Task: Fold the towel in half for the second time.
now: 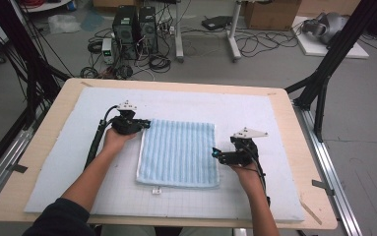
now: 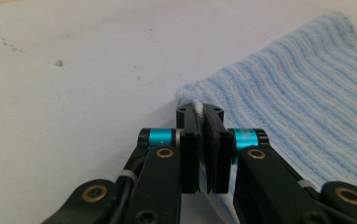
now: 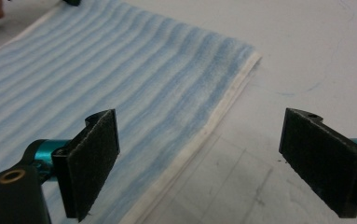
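A: What is the left gripper (image 1: pixel 145 124) doing?
B: Its fingers (image 2: pixel 191 140) are clenching a pinch of the blue towel (image 1: pixel 178 152) at the far left corner.

A: Where is the towel lying?
B: It is lying flat in the middle of the white surface (image 1: pixel 255 118), between the two hands.

A: And the right gripper (image 1: pixel 215 153)?
B: Its fingers (image 3: pixel 90 158) are standing wide apart, gripping nothing, straddling the towel's right edge.
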Action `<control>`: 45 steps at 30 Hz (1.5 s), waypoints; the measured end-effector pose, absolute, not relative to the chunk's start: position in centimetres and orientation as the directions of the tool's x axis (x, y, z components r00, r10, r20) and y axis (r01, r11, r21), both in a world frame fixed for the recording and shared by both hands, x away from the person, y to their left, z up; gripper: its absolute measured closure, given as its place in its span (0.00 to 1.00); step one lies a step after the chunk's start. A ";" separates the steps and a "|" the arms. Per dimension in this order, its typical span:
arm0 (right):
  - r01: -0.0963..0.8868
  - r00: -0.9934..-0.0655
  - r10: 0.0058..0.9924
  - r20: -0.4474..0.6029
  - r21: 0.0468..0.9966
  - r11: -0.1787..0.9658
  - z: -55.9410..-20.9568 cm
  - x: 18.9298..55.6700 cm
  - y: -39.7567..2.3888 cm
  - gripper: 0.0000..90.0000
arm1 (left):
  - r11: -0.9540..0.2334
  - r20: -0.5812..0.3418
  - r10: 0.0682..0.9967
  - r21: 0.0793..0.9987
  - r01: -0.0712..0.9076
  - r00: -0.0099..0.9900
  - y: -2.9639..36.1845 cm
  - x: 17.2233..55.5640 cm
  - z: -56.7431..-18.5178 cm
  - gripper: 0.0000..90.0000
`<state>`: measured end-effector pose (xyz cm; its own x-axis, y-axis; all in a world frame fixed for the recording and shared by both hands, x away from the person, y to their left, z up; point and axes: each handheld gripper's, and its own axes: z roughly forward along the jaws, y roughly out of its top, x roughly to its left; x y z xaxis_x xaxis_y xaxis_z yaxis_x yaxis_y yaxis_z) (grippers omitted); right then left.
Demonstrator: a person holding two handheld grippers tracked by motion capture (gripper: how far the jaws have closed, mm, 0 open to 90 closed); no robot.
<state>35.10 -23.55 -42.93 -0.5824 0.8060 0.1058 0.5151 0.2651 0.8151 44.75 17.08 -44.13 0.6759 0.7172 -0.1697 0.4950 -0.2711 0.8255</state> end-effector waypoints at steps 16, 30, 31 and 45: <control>0.557 -0.596 0.794 0.118 0.773 0.303 -43.2 42.6 -21.6 0.48 | -0.238 -0.192 0.707 0.842 0.484 0.681 17.3 44.6 -43.8 0.95; 0.571 -0.589 0.808 0.024 0.720 0.394 -43.8 44.8 -19.6 0.93 | -0.171 -0.224 0.727 0.856 0.487 0.649 17.8 44.9 -43.6 0.96; 0.563 -0.585 0.811 0.011 0.725 0.396 -43.7 44.8 -19.6 0.93 | -0.161 -0.221 0.732 0.863 0.479 0.644 17.8 44.9 -43.5 0.97; 0.538 -0.538 0.842 0.029 0.782 0.316 -42.3 45.6 -19.6 0.93 | -0.142 -0.211 0.732 0.883 0.447 0.648 18.1 45.7 -42.1 0.97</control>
<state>45.57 -19.60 -42.26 -0.5380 0.8425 0.0293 0.5376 0.3161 0.7817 45.69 18.12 -42.14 0.6480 0.7319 -0.2107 0.4473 -0.1418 0.8831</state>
